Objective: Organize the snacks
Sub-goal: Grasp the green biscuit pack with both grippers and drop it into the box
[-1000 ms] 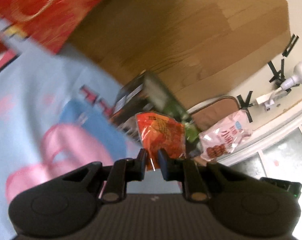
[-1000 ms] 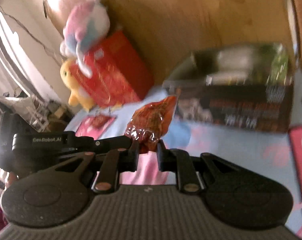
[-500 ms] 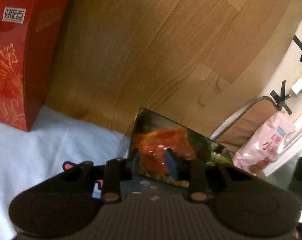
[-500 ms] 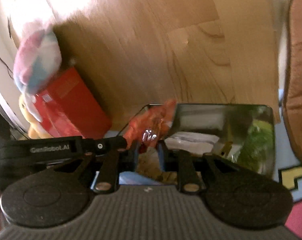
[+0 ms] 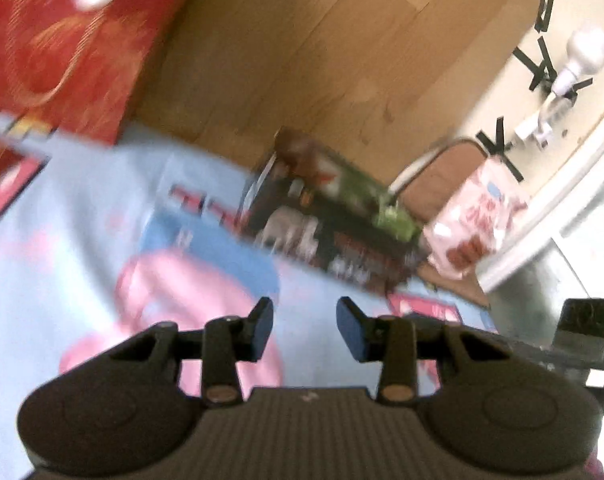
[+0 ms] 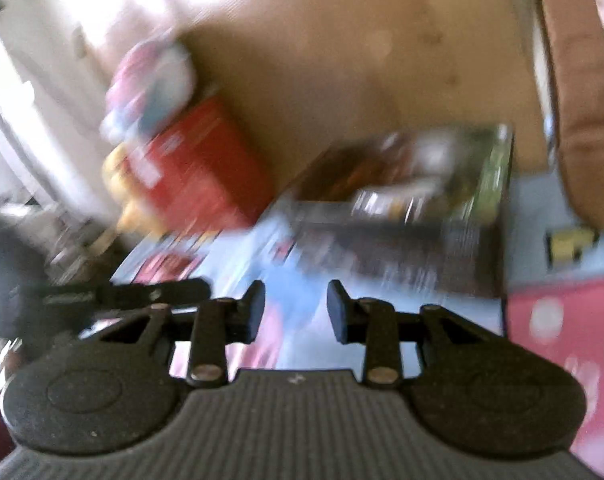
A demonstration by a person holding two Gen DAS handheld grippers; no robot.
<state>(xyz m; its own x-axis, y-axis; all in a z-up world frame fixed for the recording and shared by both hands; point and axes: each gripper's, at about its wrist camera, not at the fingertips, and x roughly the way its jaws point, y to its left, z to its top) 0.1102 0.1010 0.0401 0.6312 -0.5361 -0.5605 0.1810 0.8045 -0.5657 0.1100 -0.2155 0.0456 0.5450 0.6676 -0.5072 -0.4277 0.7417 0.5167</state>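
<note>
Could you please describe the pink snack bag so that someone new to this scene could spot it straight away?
Start at the pale blue patterned mat on the wooden floor and find the dark open box at its far edge. Just right of that box, the pink snack bag leans against a brown cushion. It is the only pale pink packet, with red printing, unlike the big red box far left.

1. The place is a room in a home, seen at floor level; both views are blurred.
2. Light wood-plank flooring (image 5: 342, 60) fills the background, and a pale blue play mat (image 5: 82, 220) with pink cartoon shapes lies over it.
3. A soft toy (image 6: 150, 80) sits above a red gift box (image 6: 198, 172).
4. A brown cushion (image 6: 578, 100) lies on the floor beside the mat.
5. A dark open box (image 6: 402, 216) and a pink snack bag (image 5: 474, 224) are on the floor.
</note>
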